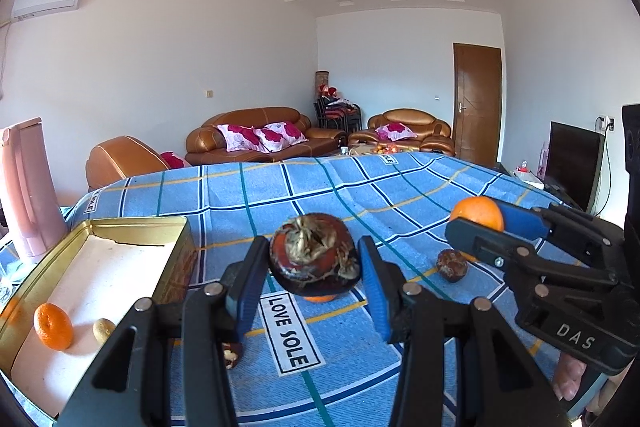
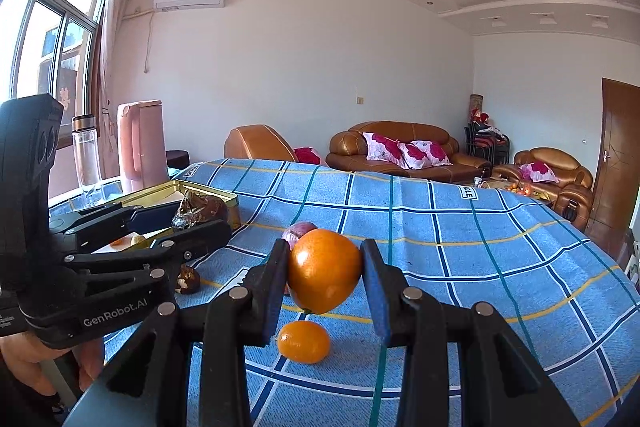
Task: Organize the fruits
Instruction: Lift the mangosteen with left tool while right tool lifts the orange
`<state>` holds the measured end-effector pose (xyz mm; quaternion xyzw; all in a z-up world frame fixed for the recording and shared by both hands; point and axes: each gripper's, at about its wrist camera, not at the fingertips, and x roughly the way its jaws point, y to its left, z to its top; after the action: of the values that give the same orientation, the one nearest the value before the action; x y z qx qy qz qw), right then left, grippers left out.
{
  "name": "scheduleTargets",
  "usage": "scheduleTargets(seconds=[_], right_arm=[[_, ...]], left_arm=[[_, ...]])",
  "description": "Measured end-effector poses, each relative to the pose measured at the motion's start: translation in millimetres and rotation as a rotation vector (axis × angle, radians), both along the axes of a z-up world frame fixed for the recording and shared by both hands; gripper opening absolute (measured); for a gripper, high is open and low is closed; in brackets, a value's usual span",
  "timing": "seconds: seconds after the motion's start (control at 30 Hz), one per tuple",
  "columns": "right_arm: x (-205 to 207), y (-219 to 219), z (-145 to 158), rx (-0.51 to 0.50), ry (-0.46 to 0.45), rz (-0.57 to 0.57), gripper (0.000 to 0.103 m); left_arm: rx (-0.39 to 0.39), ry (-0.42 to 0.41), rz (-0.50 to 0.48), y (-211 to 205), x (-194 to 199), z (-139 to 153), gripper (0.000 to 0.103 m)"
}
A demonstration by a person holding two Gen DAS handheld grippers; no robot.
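A gold tin (image 1: 120, 227) is set on the blue checked tablecloth (image 1: 320, 187) at the left, open and lined in white. Inside it, 1 small orange (image 1: 53, 326) and 1 yellowish fruit (image 1: 103, 330) are seen, near each other but apart.

A dark red dried-looking fruit (image 1: 314, 259) is clamped between the pads of the left gripper (image 1: 314, 289), raised above the cloth just right of the tin. An orange (image 2: 323, 270) is gripped by the right gripper (image 2: 325, 283), also lifted.

On the cloth are left 1 kumquat (image 2: 304, 341), 1 brown fruit (image 1: 452, 264) and 1 purple onion (image 2: 298, 230). A pink kettle (image 1: 24, 187) stands behind the tin.
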<state>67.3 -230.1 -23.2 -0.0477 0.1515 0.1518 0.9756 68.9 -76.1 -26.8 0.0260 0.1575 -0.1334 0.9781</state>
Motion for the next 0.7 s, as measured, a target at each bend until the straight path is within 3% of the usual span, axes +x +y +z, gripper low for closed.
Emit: scheduleTargets(seconds=[0.7], right_arm=[[-18,3,4,-0.017,-0.096,0.002,0.038]], left_arm=[[0.043,-0.069,0.032,-1,-14,6,0.047]])
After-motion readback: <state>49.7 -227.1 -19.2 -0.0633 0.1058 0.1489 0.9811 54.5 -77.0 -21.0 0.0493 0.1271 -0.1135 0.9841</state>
